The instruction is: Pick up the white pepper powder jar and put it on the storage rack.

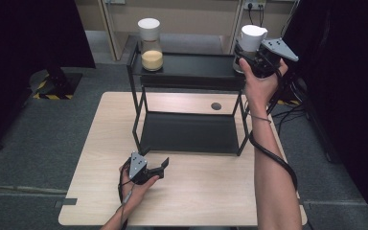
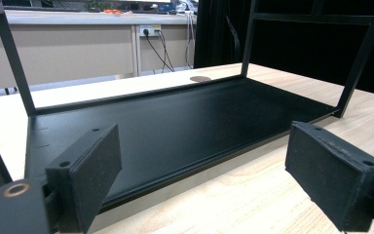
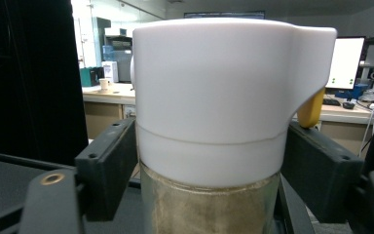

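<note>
At the high view's upper right, the right gripper (image 1: 249,56) is clamping a white-capped jar (image 1: 252,38), hiding its glass body, at the black shelf rack's (image 1: 191,67) top tier. Lower left, the left gripper (image 1: 159,164) is resting wide open on the table (image 1: 211,187). A second jar (image 1: 150,44) is standing upper centre.

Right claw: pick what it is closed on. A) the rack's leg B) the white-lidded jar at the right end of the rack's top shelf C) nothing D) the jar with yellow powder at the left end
B: the right claw has its jaws pressed against both sides of the white-lidded jar at the right end of the top shelf.
</note>
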Action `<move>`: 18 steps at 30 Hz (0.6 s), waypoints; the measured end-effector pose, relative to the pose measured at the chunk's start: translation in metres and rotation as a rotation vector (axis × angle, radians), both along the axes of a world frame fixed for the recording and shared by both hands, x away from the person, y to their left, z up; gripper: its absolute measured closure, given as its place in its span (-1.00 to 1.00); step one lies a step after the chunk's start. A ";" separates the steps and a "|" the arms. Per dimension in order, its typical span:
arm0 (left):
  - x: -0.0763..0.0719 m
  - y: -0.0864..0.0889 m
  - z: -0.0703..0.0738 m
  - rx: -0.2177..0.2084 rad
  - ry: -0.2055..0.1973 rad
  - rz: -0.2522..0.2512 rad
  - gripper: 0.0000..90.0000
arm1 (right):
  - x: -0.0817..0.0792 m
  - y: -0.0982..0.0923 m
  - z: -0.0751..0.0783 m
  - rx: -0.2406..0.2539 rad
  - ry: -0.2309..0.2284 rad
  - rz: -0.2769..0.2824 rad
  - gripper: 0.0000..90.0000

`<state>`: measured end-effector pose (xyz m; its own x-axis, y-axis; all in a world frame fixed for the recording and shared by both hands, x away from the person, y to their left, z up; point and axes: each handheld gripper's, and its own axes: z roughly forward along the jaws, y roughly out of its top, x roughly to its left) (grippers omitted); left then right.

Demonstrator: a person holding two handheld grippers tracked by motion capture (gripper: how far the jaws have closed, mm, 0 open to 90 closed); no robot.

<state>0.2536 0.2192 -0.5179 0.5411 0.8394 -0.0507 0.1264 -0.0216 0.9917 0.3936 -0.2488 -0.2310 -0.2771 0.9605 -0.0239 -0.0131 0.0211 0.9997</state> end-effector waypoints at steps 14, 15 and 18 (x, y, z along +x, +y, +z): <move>0.000 0.000 0.001 0.006 0.000 -0.003 -0.72 | -0.013 -0.002 0.000 -0.007 0.022 0.014 -0.80; 0.000 0.000 0.001 0.006 0.001 -0.002 -0.72 | -0.014 -0.003 -0.001 -0.007 0.021 0.018 -0.80; 0.000 0.000 0.000 0.004 0.000 -0.002 -0.72 | -0.019 -0.003 -0.001 -0.007 0.018 0.023 -0.81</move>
